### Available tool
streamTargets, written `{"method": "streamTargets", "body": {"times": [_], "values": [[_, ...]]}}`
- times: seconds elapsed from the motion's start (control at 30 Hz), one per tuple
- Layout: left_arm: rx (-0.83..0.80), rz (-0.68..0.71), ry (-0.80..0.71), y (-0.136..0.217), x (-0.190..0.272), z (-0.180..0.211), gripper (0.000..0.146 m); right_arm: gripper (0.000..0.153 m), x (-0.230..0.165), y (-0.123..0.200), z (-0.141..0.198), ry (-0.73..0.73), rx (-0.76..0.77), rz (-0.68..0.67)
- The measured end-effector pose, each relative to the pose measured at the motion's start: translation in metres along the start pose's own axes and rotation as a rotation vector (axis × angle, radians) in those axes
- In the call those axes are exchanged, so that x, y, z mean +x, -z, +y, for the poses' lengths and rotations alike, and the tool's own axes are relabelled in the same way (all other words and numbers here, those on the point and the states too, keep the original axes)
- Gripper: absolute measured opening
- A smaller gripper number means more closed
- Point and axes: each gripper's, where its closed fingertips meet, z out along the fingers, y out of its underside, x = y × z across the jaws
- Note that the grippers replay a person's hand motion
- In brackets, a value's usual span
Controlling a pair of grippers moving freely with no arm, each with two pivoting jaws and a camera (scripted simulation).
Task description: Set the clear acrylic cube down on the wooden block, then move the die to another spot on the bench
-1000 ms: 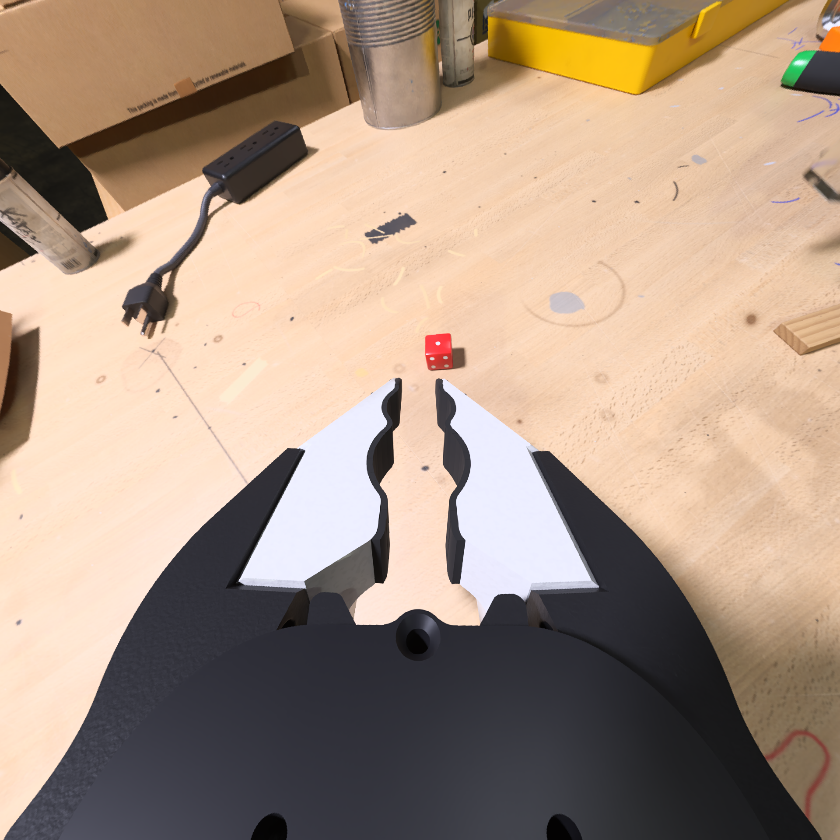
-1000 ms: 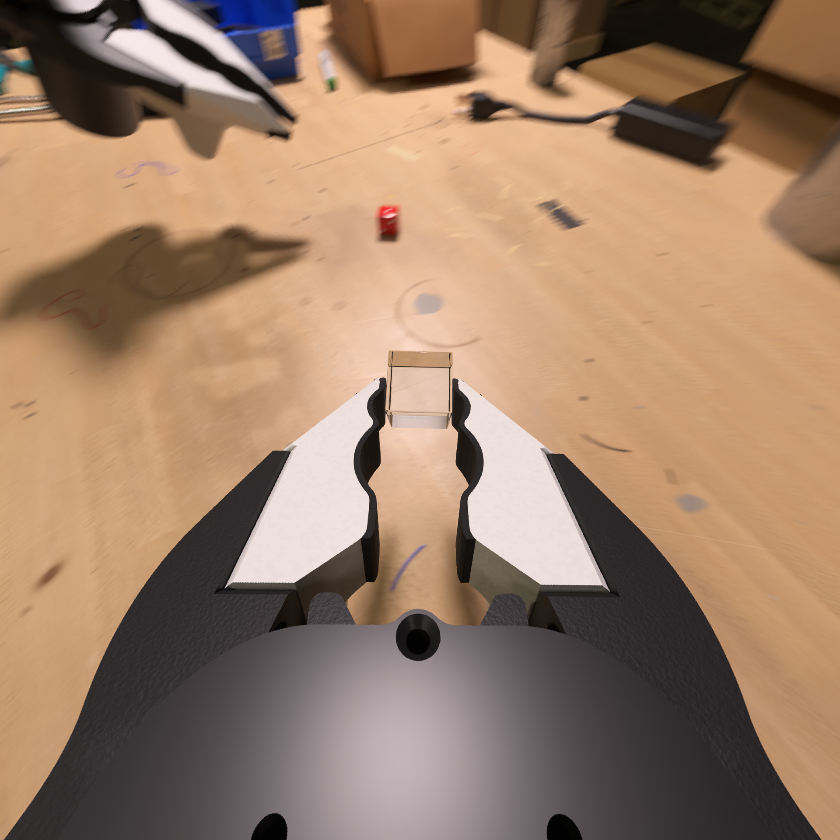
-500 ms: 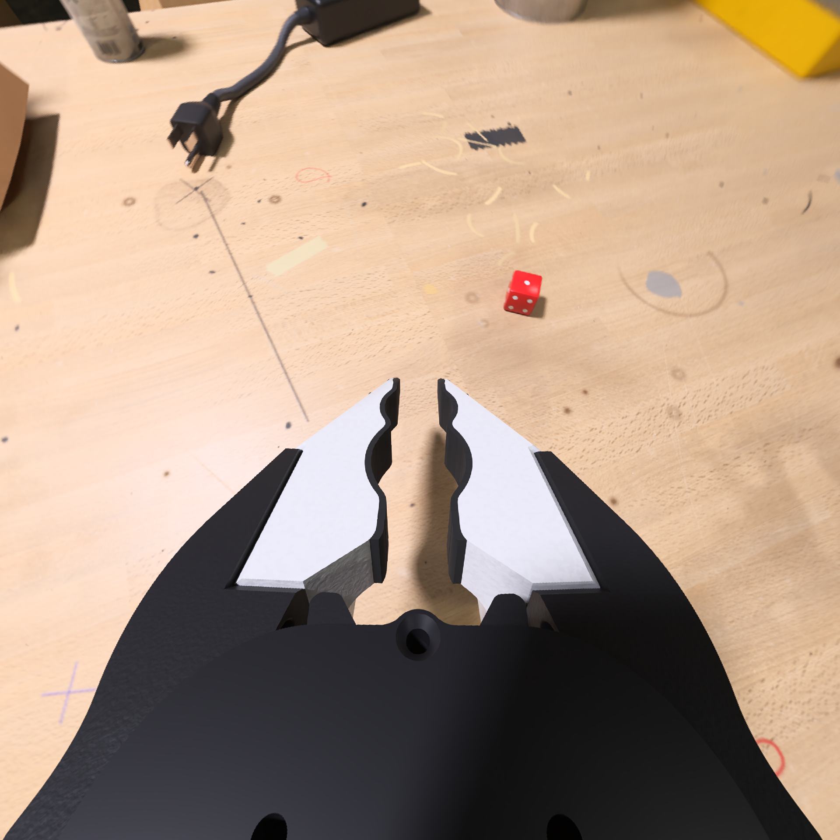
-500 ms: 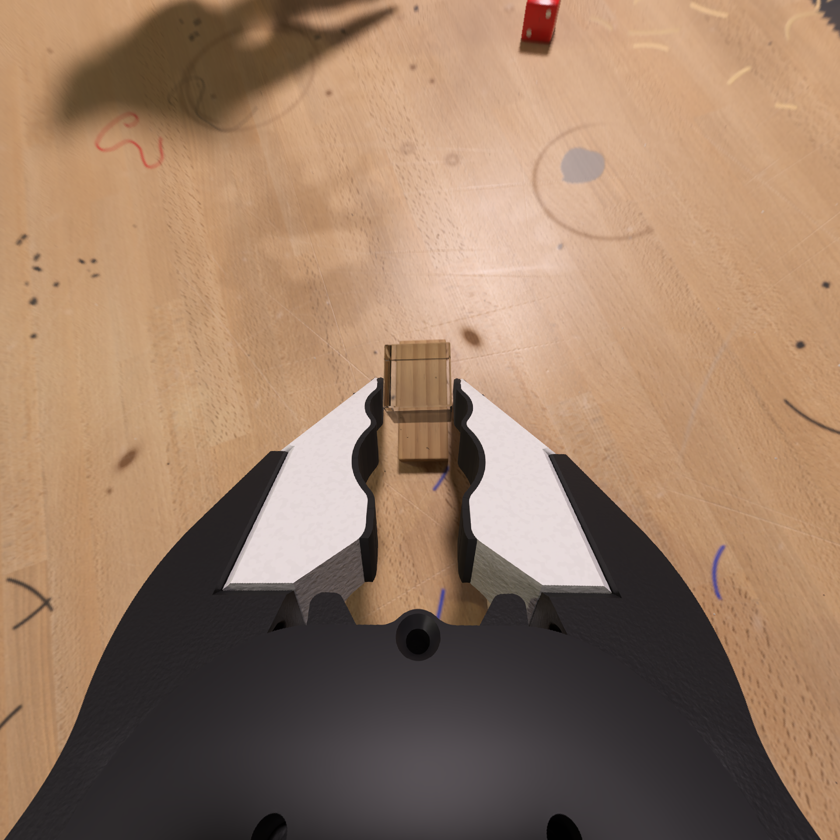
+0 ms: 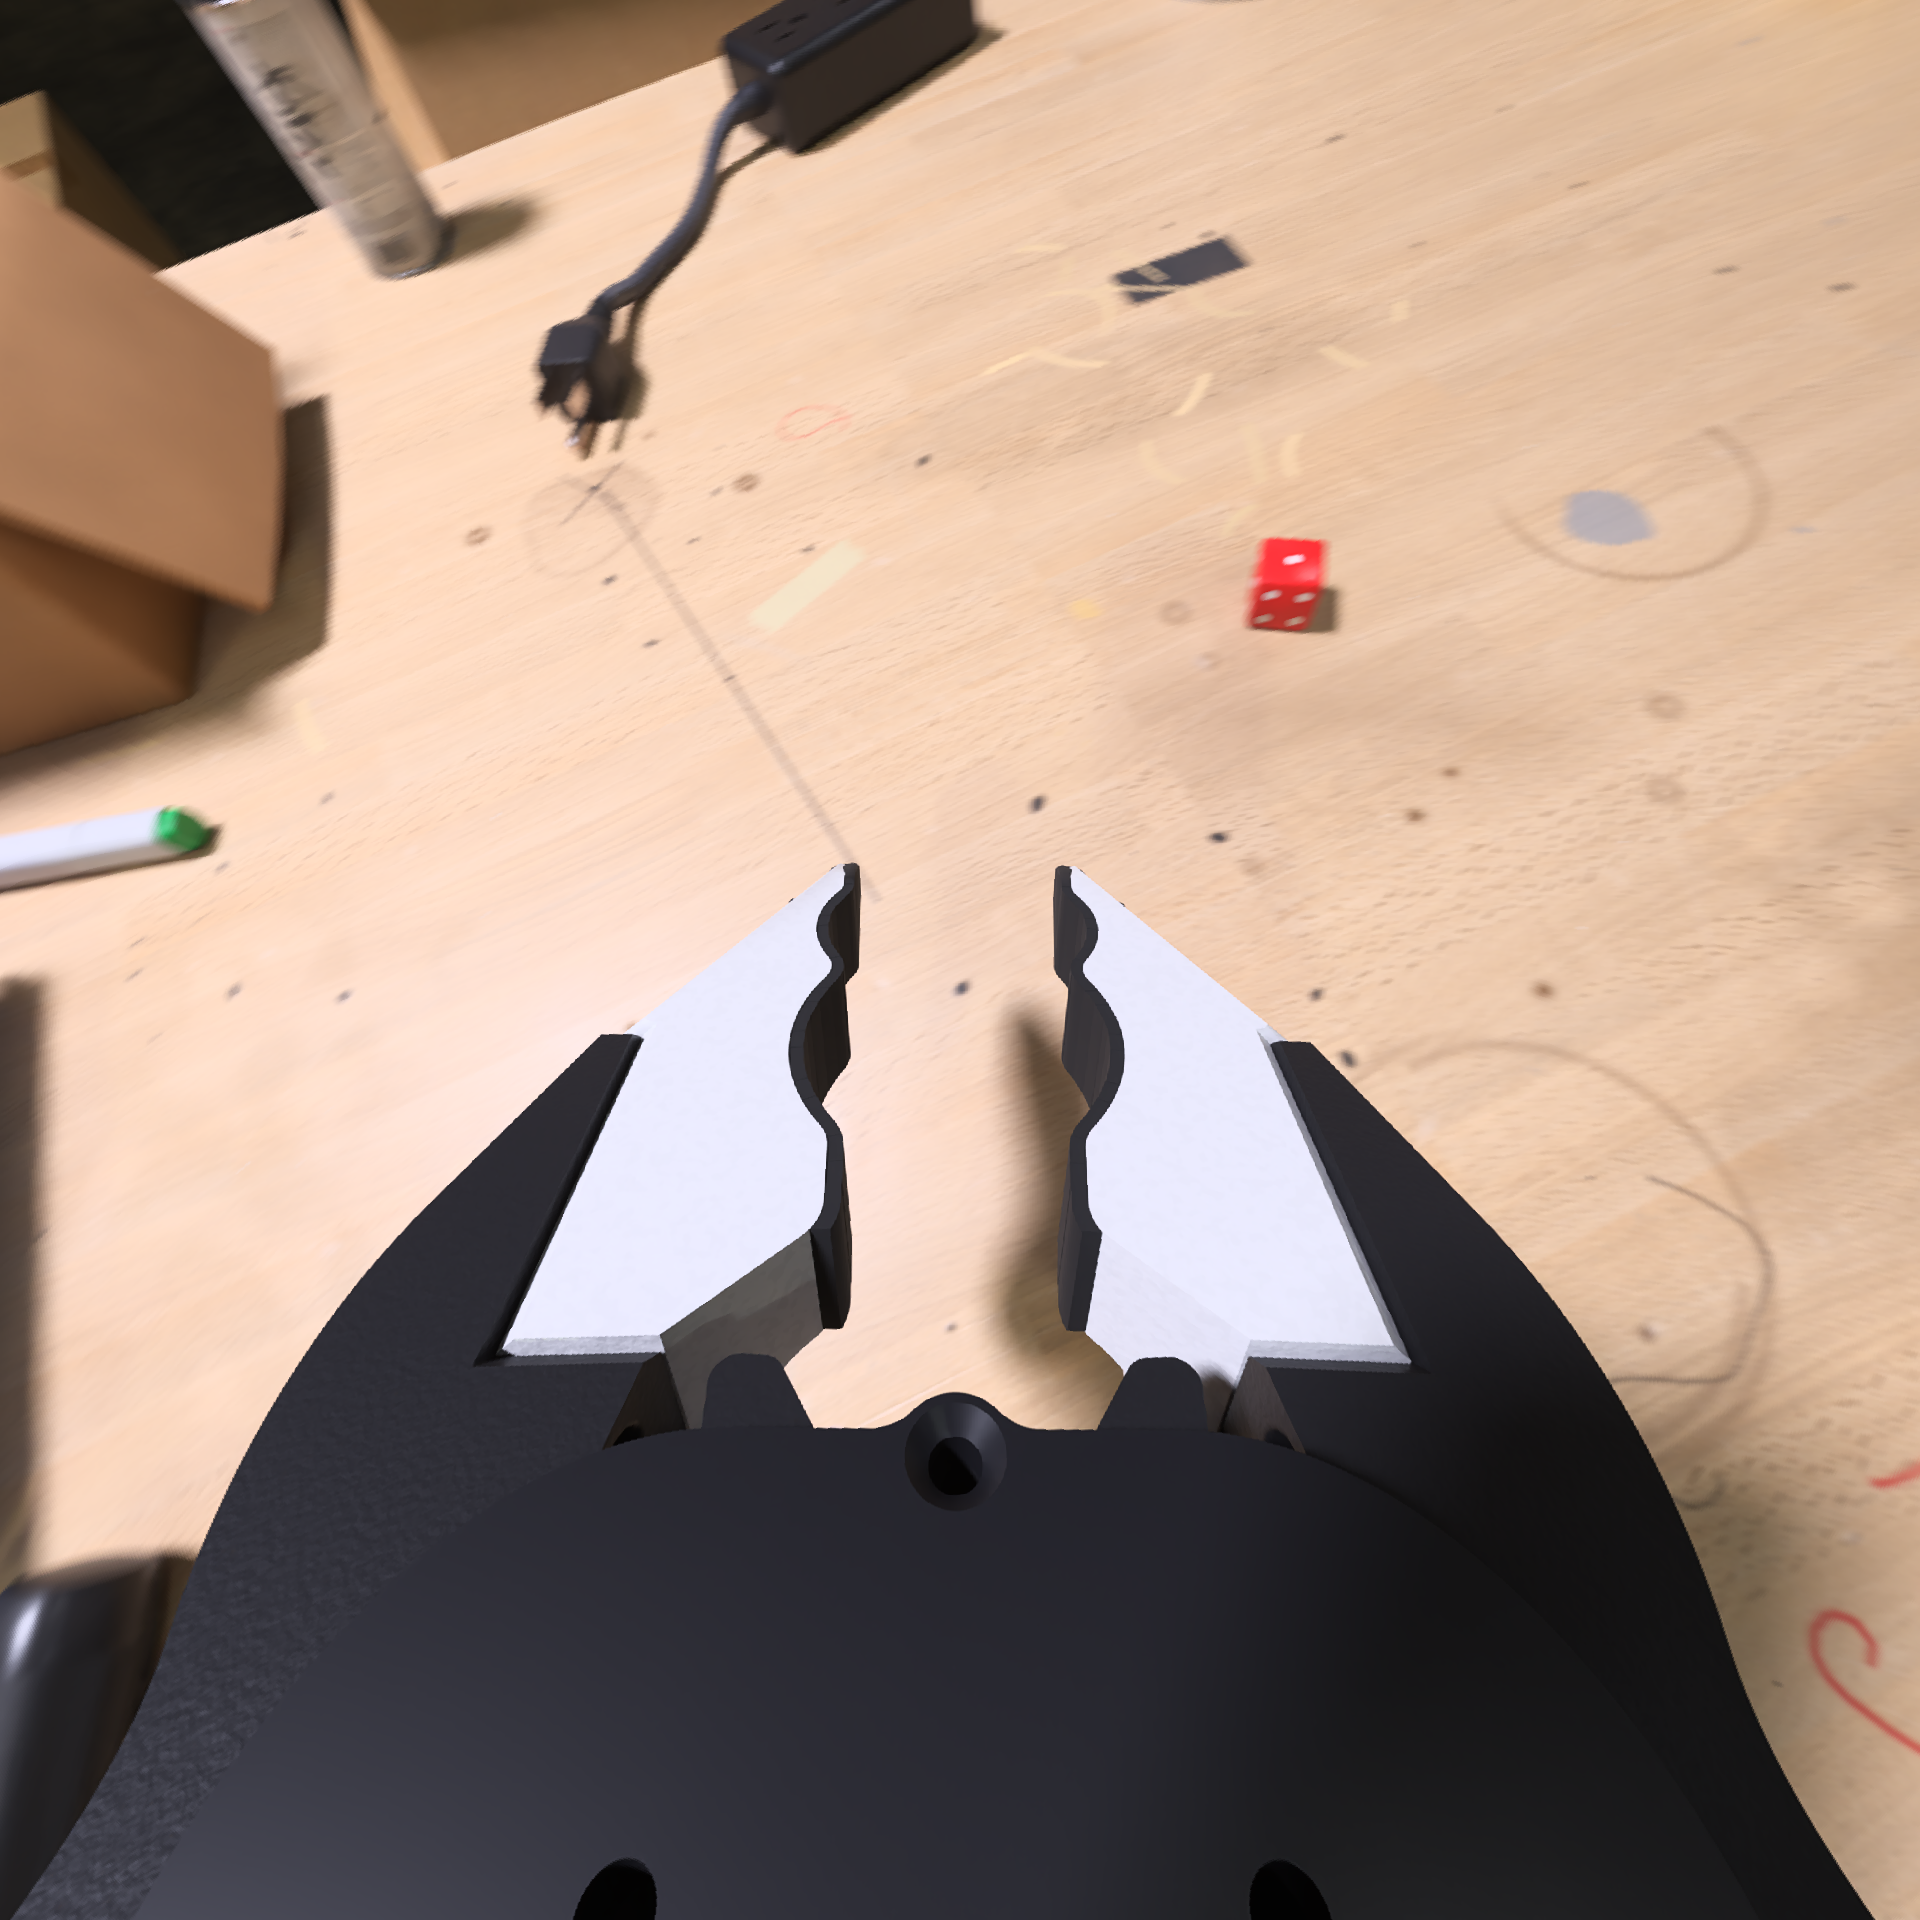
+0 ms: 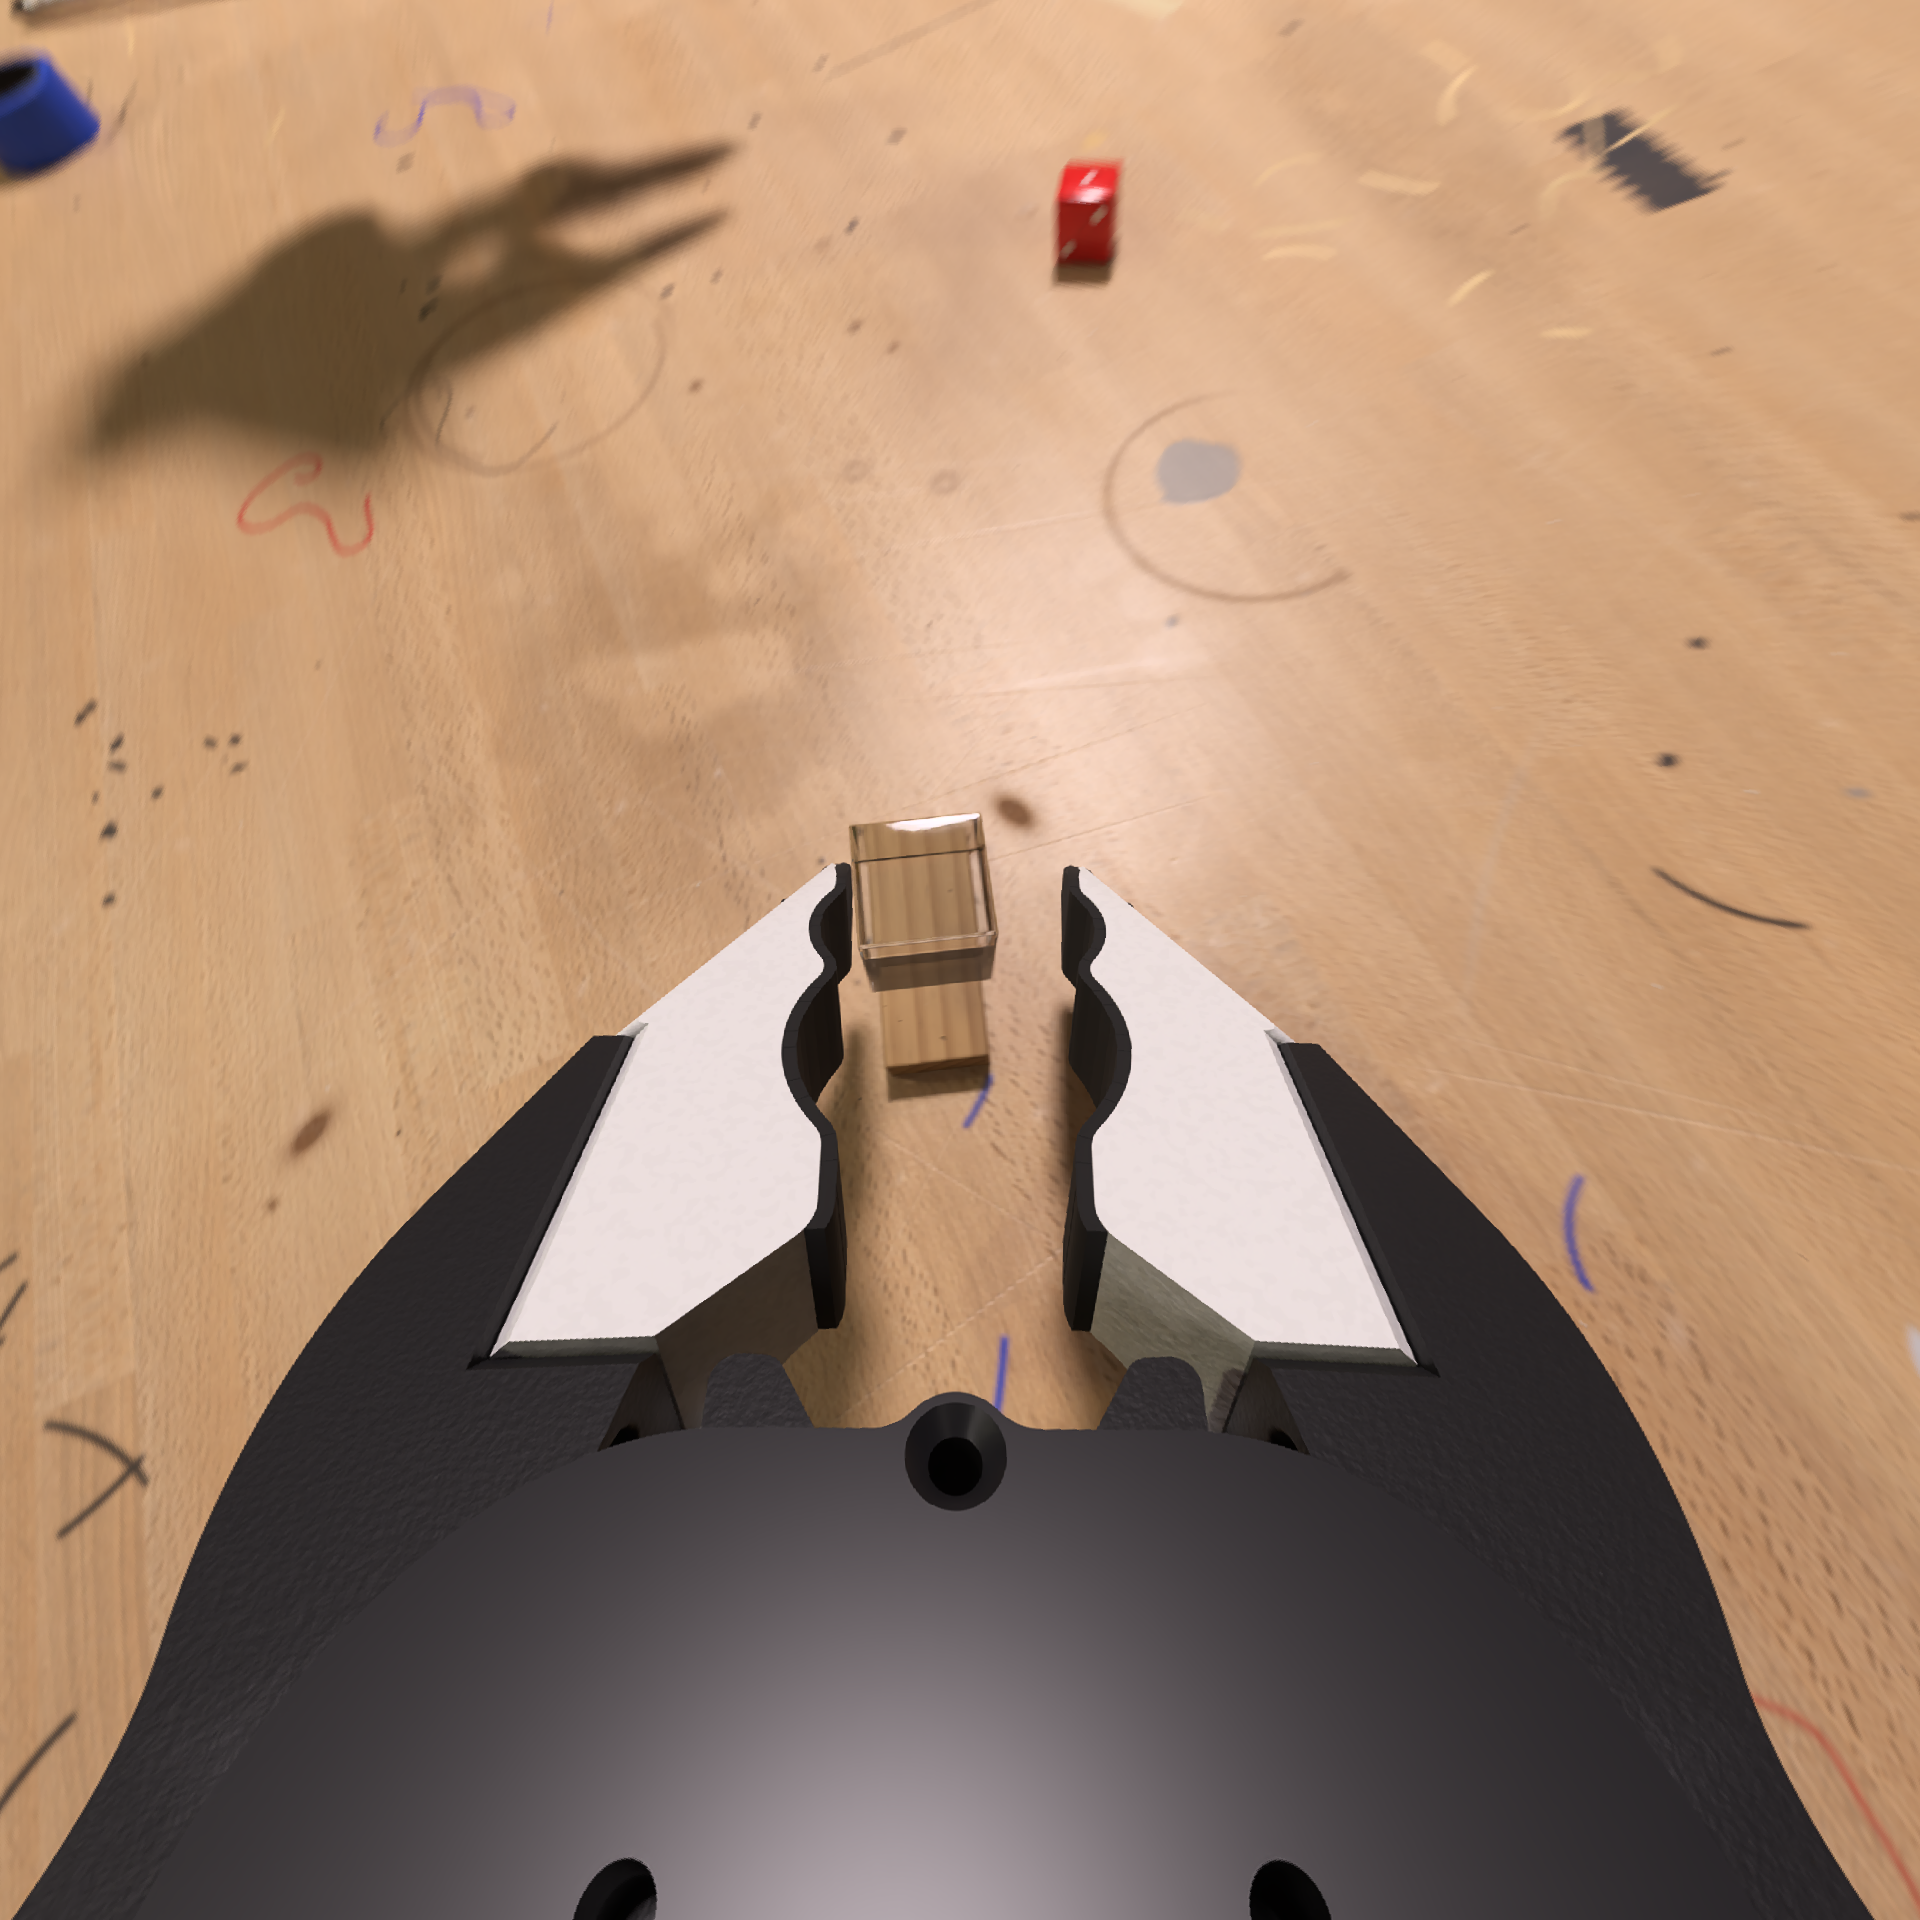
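In the right wrist view the clear acrylic cube [image 6: 920, 902] sits on the wooden block [image 6: 933, 1023], between my fingertips. My right gripper [image 6: 956, 883] is open; the cube is close to the left finger and clear of the right one. The red die [image 6: 1088, 211] lies on the bench farther ahead. In the left wrist view my left gripper [image 5: 956, 883] is open and empty above the bench. The die [image 5: 1286, 584] lies ahead of it and to the right.
In the left wrist view a black power strip [image 5: 847, 62] with its plug [image 5: 577, 369], a spray can [image 5: 322, 135], a cardboard box [image 5: 114, 468] and a green-capped marker [image 5: 104, 844] lie to the left and far side. A blue object [image 6: 42, 114] is at the right view's far left.
My right gripper has opened and let go of the cube, which now rests on the block. My left gripper has opened wider and swung left, so the die sits farther right.
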Motion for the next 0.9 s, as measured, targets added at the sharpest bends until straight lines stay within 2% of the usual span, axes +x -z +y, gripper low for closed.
{"method": "streamTargets", "body": {"times": [0.13, 0.27, 0.43, 0.63, 0.9], "values": [[0.054, 0.165, -0.062, -0.019, 0.038, -0.021, 0.037, 0.039, 0.013, 0.010, -0.011, -0.051, 0.076, 0.068], [-0.059, 0.224, -0.170, -0.060, 0.057, -0.035, 0.041, 0.030, 0.009, 0.010, -0.018, -0.051, 0.113, 0.068], [-0.175, 0.355, -0.074, -0.096, 0.089, -0.043, 0.047, 0.021, 0.004, 0.014, -0.014, -0.055, 0.103, 0.112], [-0.193, 0.311, -0.023, -0.111, 0.097, -0.041, 0.046, 0.020, 0.012, 0.025, -0.006, -0.129, 0.138, 0.147], [-0.253, 0.287, 0.036, -0.122, 0.099, -0.036, 0.045, 0.020, 0.019, 0.028, 0.002, -0.126, 0.113, 0.136]]}}
